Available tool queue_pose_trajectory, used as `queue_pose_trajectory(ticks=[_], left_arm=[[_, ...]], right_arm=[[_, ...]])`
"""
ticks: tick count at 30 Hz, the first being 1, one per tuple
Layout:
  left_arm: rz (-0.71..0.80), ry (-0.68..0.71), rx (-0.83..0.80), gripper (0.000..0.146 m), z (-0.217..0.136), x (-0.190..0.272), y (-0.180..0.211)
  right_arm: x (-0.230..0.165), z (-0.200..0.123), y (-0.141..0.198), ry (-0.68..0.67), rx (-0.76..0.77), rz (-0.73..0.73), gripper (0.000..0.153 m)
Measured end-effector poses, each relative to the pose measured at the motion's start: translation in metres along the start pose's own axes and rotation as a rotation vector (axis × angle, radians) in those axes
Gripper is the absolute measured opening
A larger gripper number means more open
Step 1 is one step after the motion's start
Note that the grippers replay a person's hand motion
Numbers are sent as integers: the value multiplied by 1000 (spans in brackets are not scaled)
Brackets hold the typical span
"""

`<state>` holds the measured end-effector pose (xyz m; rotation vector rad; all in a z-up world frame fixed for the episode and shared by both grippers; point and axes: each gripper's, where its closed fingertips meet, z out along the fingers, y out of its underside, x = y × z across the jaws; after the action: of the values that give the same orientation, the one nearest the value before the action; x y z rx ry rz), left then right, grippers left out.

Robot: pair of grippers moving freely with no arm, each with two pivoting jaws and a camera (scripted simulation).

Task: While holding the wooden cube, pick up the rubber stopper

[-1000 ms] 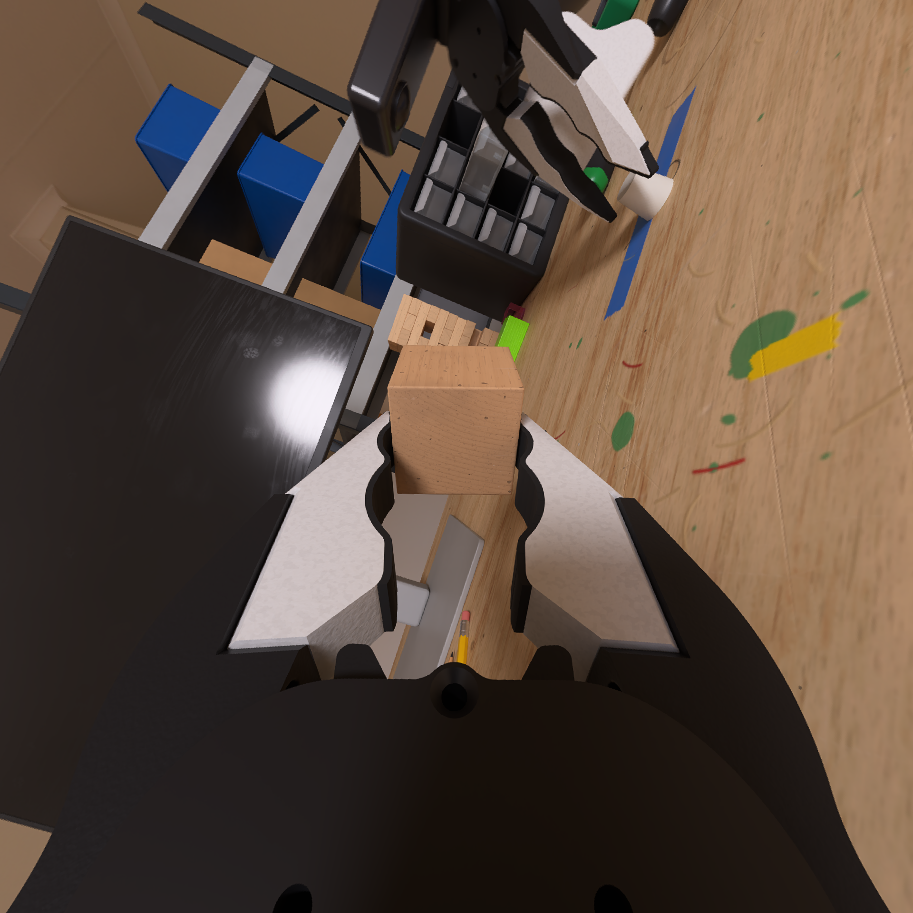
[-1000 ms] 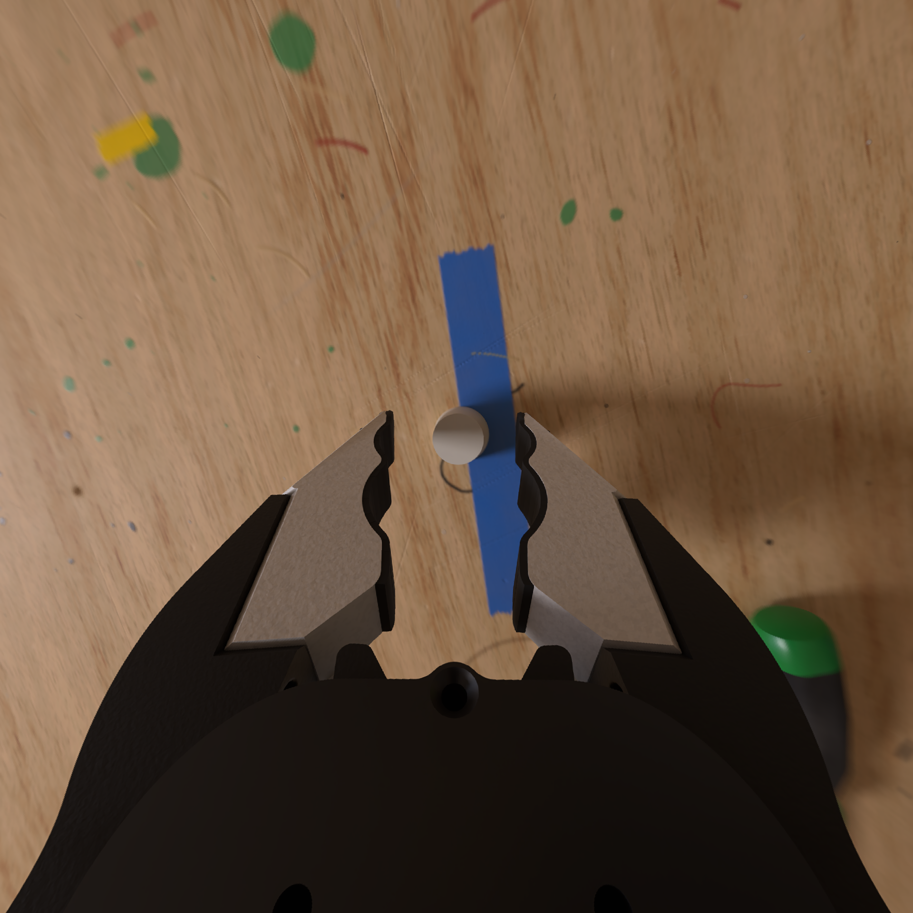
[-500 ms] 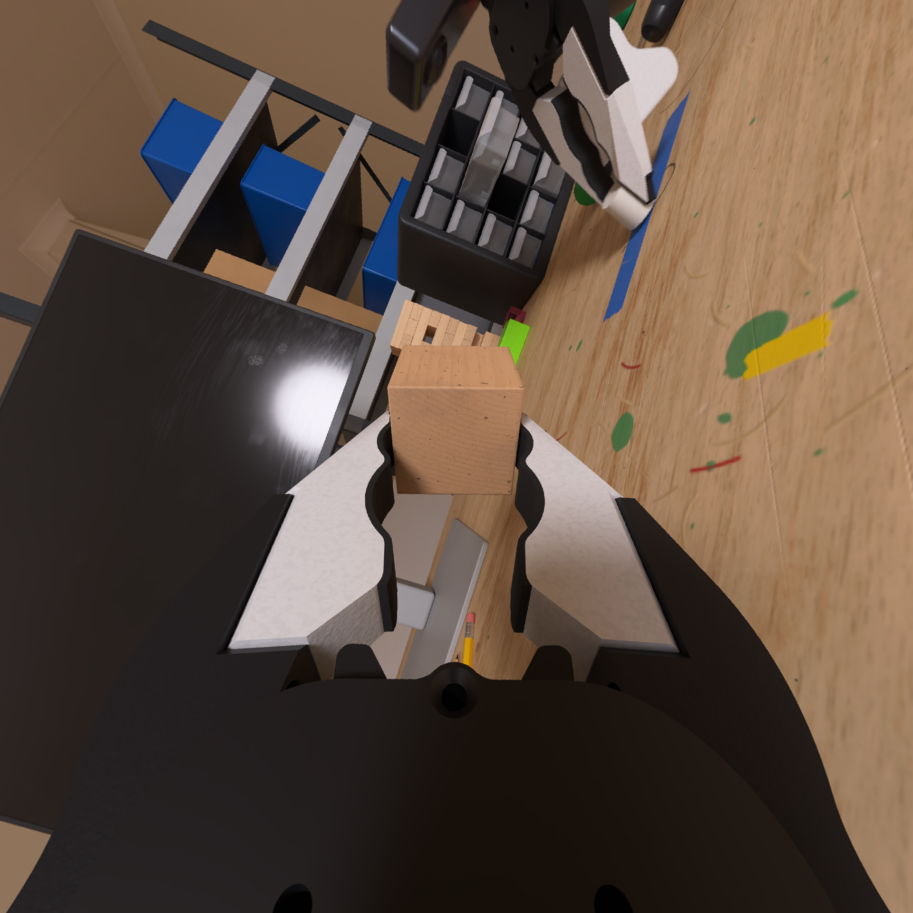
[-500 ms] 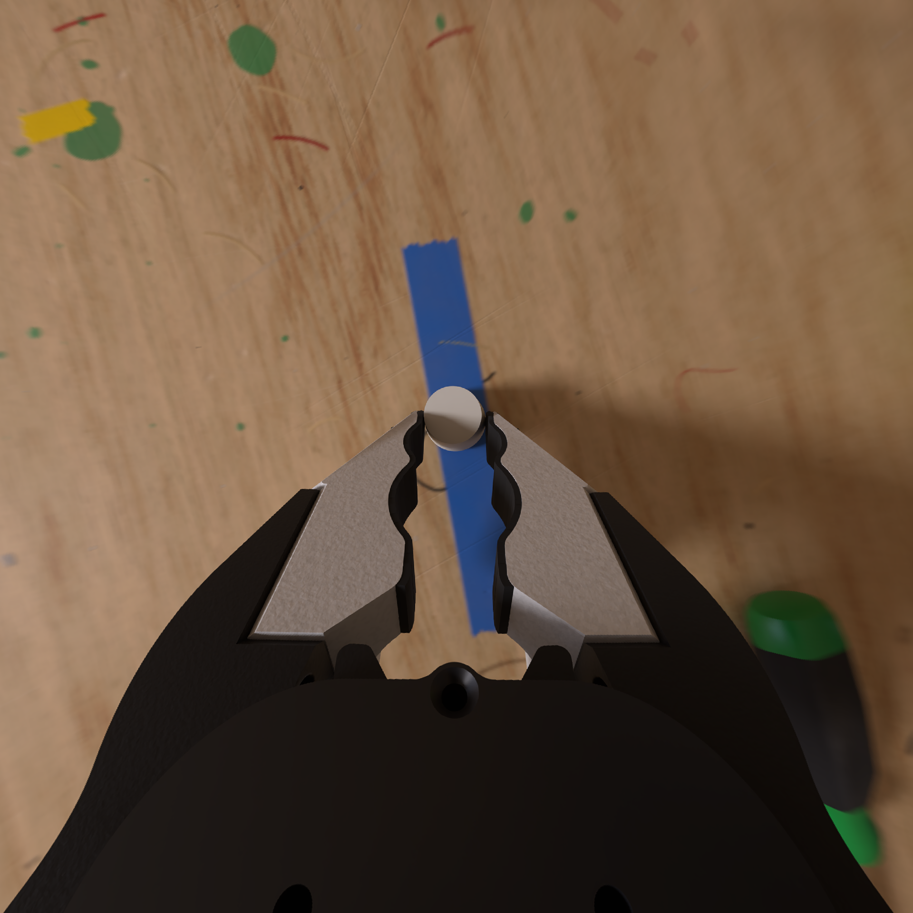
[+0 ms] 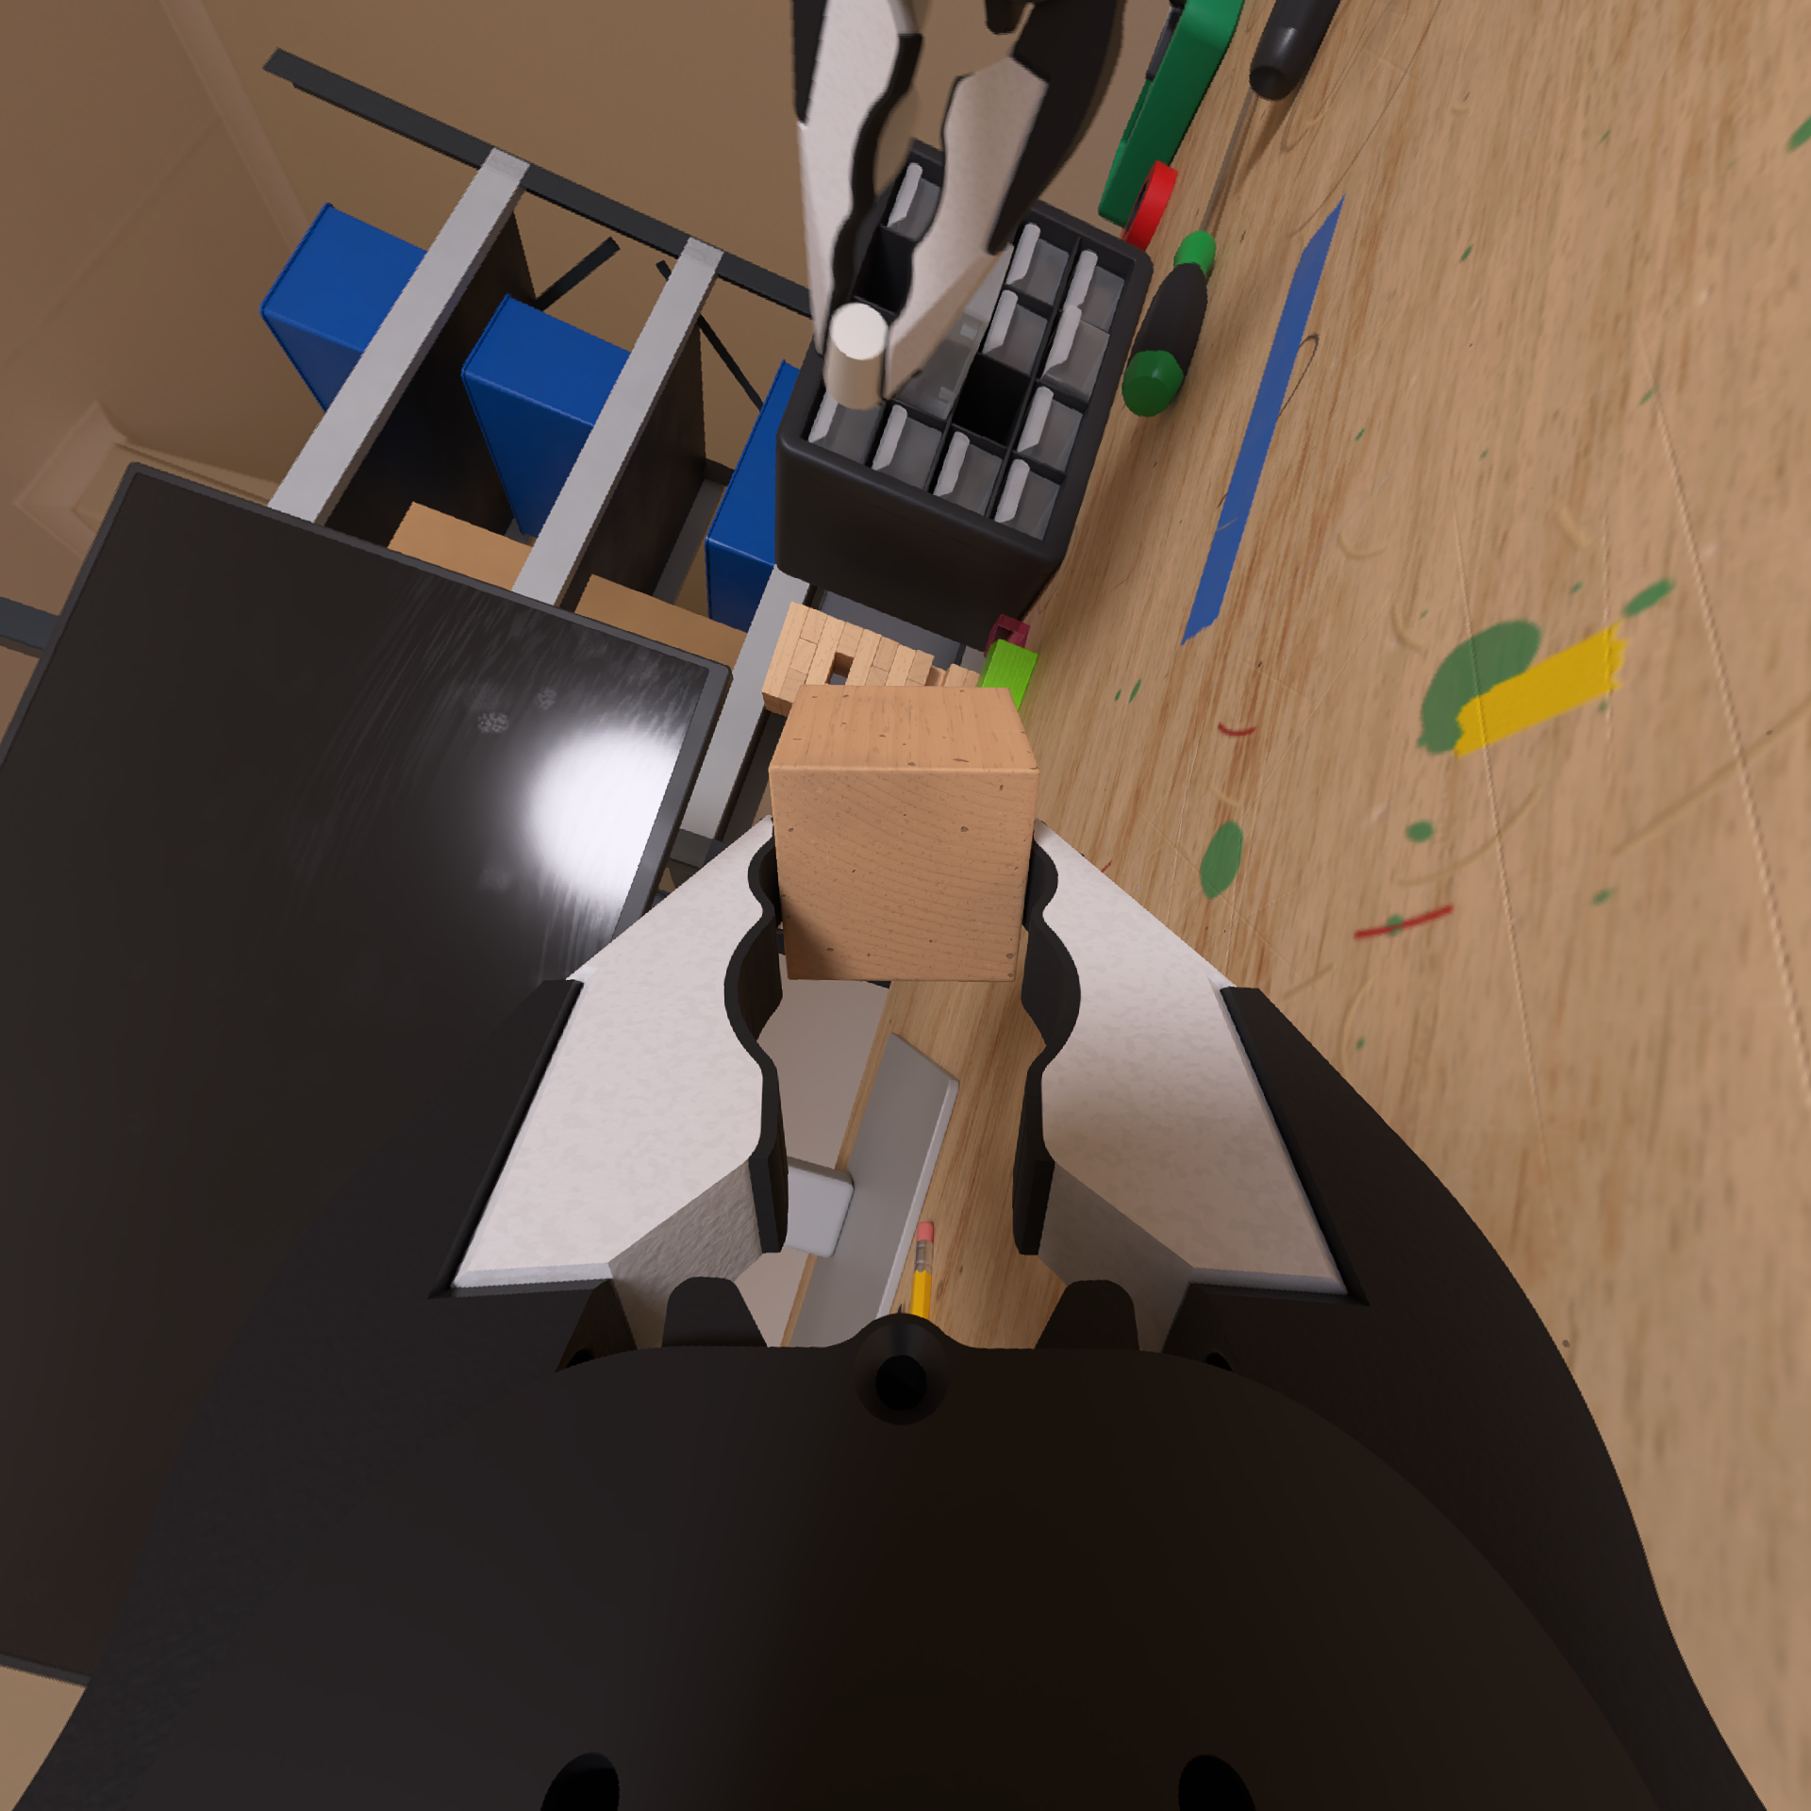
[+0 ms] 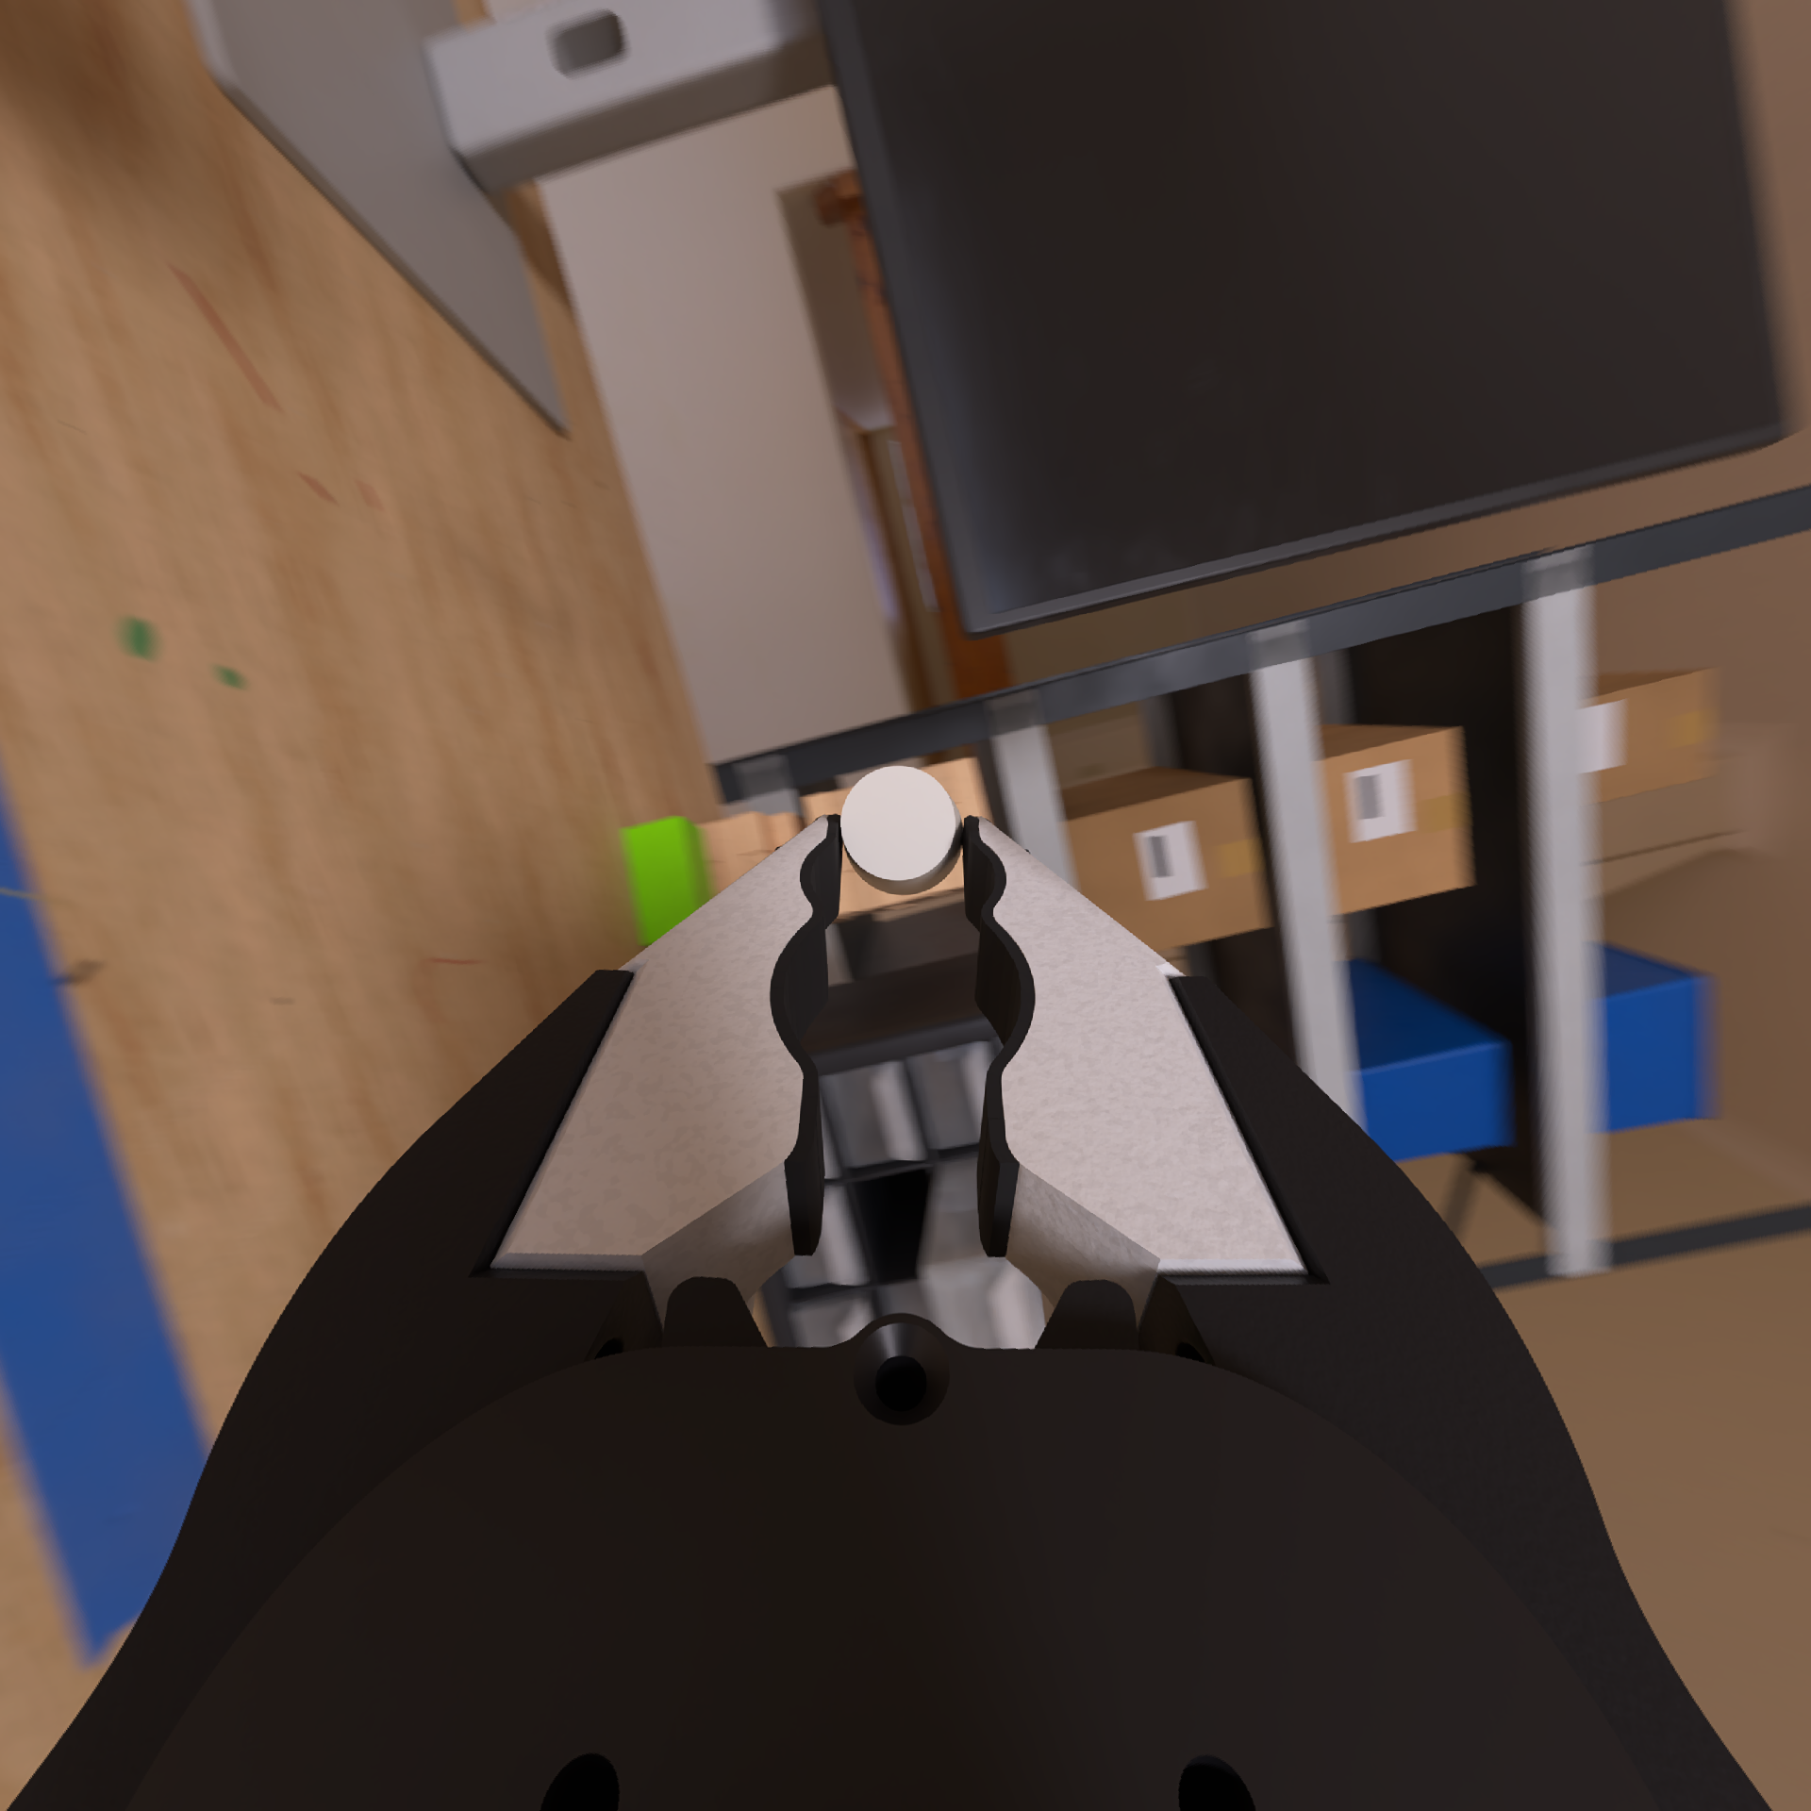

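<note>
I am clamping the wooden cube (image 5: 902,833) between the fingertips of my left gripper (image 5: 902,887), jaws spread to its width, above the workbench (image 5: 1470,980) edge. I am pinching the white rubber stopper (image 6: 898,829) at the very tips of my right gripper (image 6: 900,851), jaws nearly closed, lifted clear of the workbench over the black compartment organizer (image 5: 941,529).

Each of the 2 cameras sits just behind its own claw, the left claw (image 5: 902,882) view angled down along the tabletop (image 5: 1470,1078), the right claw (image 6: 900,843) view near level toward the shelving (image 6: 1294,882); both share the black drawer organizer (image 5: 941,510).
</note>
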<state>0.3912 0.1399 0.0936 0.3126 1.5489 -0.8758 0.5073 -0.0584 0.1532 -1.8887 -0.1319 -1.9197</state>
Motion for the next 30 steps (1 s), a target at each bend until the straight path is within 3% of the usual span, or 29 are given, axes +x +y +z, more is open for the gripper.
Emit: queue_pose_trajectory(ticks=[4, 13, 20, 24, 27, 30], left_arm=[[-3, 3, 11, 47, -1, 0, -2], [-30, 18, 43, 47, -2, 1, -6], [-120, 84, 122, 47, -6, 5, -15], [-162, 146, 212, 47, -13, 11, -28], [-211, 199, 238, 47, -15, 15, -31], [-258, 236, 232, 47, -15, 17, -29]], right_arm=[[45, -8, -6, 192, -34, -158, 24], [144, -47, -10, 491, -88, -293, 24], [159, -60, -11, 426, -53, -245, 24], [168, -72, -21, 457, -64, -357, 24], [139, -67, -48, 352, -16, -547, 24], [86, -63, -79, 193, 118, -606, 24]])
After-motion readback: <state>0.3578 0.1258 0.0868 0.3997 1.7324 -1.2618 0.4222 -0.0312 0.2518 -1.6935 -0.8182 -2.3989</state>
